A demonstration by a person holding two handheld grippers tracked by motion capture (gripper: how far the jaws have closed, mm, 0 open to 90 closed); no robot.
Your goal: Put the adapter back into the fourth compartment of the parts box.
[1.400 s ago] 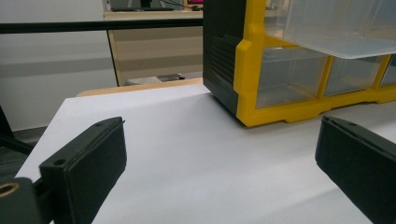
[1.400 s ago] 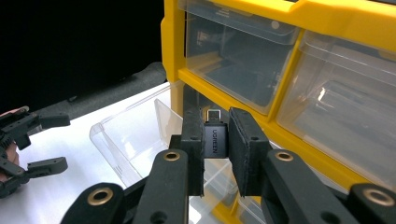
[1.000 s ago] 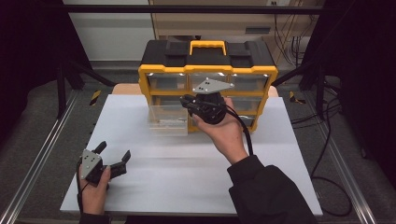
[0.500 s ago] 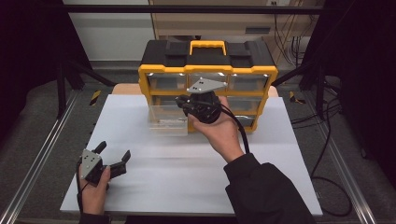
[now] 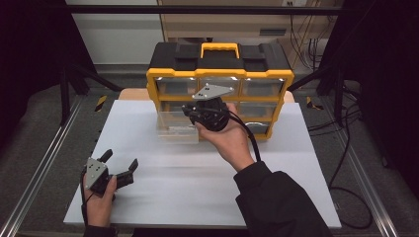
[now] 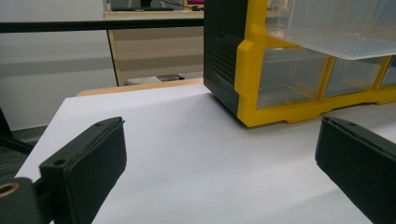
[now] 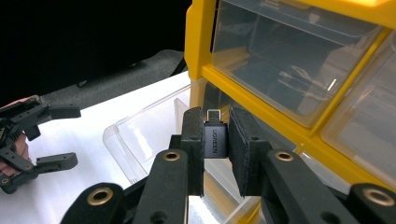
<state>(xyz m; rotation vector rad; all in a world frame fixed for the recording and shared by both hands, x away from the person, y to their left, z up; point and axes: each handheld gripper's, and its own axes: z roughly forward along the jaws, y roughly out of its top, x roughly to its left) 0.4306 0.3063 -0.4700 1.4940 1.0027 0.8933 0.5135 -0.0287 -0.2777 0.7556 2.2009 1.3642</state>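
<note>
While the right tongs pinch a small black adapter just above the pulled-out clear drawer, the yellow organizer rises close behind, its closed drawers beside the jaws. Left of the organizer and well apart, the left tongs rest open on the white worktop. Since a second ago the right tongs have edged slightly left along the organizer; the left tongs have stayed put.

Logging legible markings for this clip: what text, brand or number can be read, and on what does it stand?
"UGREEN": printed along the side of the small black USB adapter held in the right gripper.
No other text is legible; the yellow-and-black drawer organizer shows no readable label.
</note>
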